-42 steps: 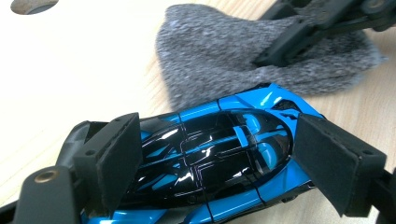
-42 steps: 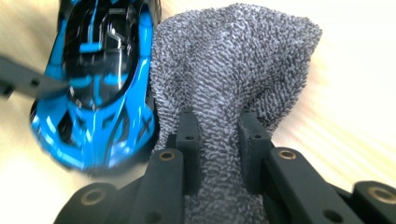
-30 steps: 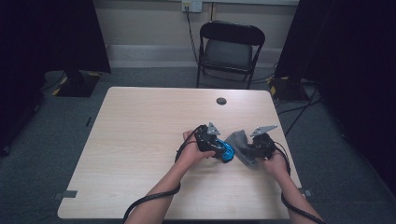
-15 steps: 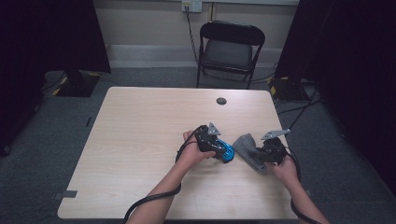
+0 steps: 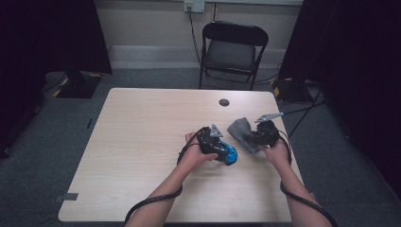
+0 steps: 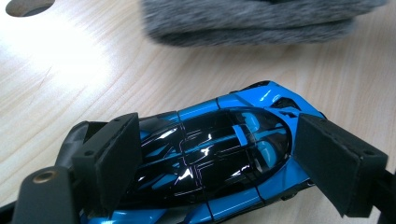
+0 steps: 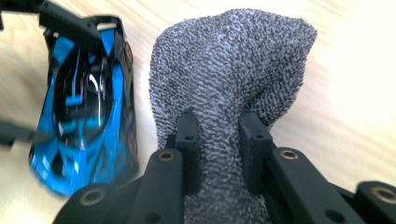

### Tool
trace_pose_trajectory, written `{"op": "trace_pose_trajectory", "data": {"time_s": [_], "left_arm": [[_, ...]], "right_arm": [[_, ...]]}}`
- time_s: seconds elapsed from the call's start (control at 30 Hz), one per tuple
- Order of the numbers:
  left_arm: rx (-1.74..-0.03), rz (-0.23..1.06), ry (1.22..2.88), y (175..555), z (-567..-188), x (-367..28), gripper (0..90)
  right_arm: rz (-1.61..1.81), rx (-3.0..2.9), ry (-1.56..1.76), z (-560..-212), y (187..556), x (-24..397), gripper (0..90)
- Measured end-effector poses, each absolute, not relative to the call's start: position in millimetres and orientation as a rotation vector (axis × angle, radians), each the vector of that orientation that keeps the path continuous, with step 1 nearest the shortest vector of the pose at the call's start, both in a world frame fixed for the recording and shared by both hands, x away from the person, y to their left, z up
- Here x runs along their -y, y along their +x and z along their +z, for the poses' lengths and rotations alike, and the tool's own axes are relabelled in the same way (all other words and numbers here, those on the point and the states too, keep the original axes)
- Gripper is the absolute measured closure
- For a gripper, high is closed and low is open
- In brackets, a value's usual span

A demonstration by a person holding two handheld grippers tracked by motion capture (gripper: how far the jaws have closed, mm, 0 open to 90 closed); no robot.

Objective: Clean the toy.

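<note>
The blue toy car lay on the worktop near its right half, long axis slanting across the left gripper's reach; which end was the nose could not be told. That gripper's fingers stood wide, clamped on the car's two ends. Just beside it, the right gripper's fingers were nearly together, pinching the grey cloth.

No readable text, label or number appears anywhere.
</note>
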State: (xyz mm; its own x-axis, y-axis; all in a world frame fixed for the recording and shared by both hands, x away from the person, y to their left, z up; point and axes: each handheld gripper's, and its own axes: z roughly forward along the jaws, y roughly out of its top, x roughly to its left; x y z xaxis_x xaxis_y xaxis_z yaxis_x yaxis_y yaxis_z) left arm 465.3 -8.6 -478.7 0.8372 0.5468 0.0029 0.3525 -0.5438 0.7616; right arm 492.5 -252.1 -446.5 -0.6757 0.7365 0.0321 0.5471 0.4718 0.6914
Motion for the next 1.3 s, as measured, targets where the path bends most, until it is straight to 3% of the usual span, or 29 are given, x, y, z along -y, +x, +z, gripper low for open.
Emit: {"op": "trace_pose_trajectory", "data": {"time_s": [0.33, 0.73, 1.3], "left_arm": [[-0.646, 0.293, 2.175, 464, -480, 7, 14.0], [-0.661, 0.279, 2.163, 465, -480, 8, 13.7], [-0.671, 0.285, 2.148, 465, -481, 6, 15.0]], "right_arm": [[0.948, -2.492, 1.046, -458, 521, 211, 73.1], [0.904, -2.605, 0.896, -474, 530, 173, 73.4], [0.964, -2.596, 0.911, -478, 527, 181, 74.0]]}}
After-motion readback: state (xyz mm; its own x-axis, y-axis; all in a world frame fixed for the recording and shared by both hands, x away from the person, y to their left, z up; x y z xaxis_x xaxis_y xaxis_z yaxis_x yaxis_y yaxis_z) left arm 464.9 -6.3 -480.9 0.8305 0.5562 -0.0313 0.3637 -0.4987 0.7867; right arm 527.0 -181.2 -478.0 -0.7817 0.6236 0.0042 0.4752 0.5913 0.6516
